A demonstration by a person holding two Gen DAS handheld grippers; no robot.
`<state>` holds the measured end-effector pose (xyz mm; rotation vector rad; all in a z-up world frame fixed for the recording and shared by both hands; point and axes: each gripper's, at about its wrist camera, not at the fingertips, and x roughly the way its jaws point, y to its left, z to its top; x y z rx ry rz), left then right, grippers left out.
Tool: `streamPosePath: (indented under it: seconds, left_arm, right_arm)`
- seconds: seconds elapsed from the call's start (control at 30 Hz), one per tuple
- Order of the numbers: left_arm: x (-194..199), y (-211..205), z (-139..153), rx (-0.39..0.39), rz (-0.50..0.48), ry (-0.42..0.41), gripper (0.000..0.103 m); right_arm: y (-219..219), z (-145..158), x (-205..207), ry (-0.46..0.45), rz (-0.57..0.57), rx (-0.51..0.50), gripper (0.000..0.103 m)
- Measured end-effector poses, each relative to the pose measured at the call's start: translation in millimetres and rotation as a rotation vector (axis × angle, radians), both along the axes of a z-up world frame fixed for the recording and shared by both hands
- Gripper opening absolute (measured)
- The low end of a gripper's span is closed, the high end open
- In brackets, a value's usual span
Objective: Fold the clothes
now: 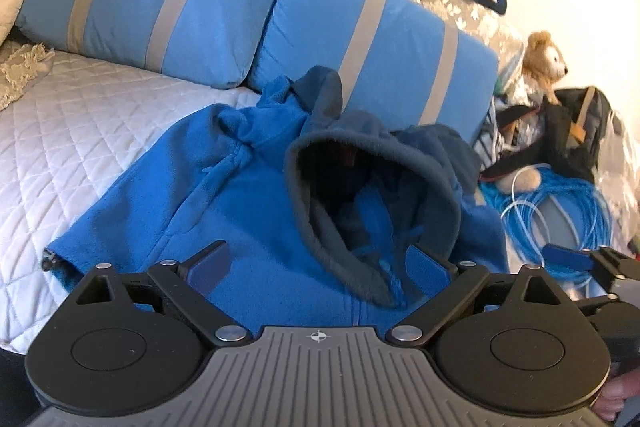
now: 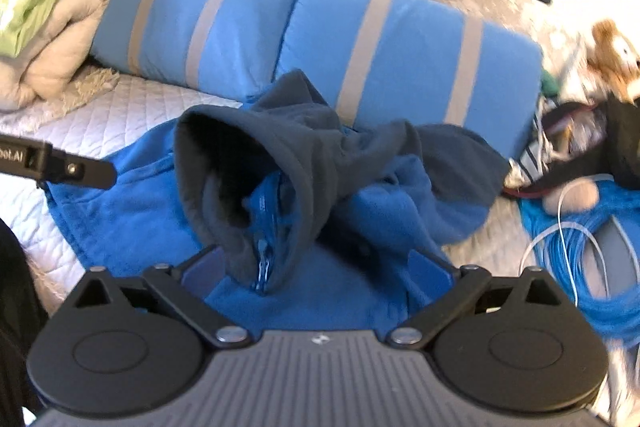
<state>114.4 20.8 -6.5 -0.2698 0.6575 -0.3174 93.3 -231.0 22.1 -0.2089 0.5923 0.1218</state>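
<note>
Blue fleece hoodie [image 1: 248,211], spread crumpled on the quilted white bed [image 1: 60,131], directly ahead of both tools and running under them. Left hand-held gripper [image 1: 318,269] spread wide, pads either side of the dark grey hood [image 1: 372,195], clamping nothing; right hand-held gripper [image 2: 316,267] likewise wide and empty, with the hood's lower edge and the zipper [image 2: 262,259] lying between its fingers. Likely snags from here: closing on the hood alone, thick and gaping open, would probably lift only that flap and leave the body bunched; catching the zipper pull instead of cloth could let the grip slip. Beyond the right-hand tool, one sleeve [image 2: 452,187] twisted over itself, apt to fold crooked unless flattened first. Farther out past that side, a coil of blue cable [image 2: 592,247] and loose clutter close enough to be dragged along. Striped cushions [image 1: 360,43] straight ahead, crowding the far edge and limiting room to spread the garment.
</note>
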Motion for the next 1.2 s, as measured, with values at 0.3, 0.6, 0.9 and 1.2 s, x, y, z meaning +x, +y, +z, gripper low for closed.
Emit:
streamPosePath:
  seconds: [0.3,0.6,0.9,1.2]
  left_arm:
    - [5.9,8.1,-11.8,-0.016,0.012,0.031,0.095]
    - [23.0,21.8,-17.6,0.029,0.028,0.044,0.095]
    - [35.2,73.5,-1.2,0.1,0.153,0.016,0.095]
    - [62.0,147.2,-2.6,0.097,0.188,0.168,0.095]
  right_arm:
    - [15.8,-13.5,44.8,-0.015,0.024,-0.068,0.088]
    - [3.2,-25.3,38.6,0.022,0.006,-0.059,0.1]
    - [-53.1,-30.1,27.5,0.034,-0.1,-0.097,0.1]
    - [-154.1,-44.1,20.9,0.209,-0.29,0.098,0.1]
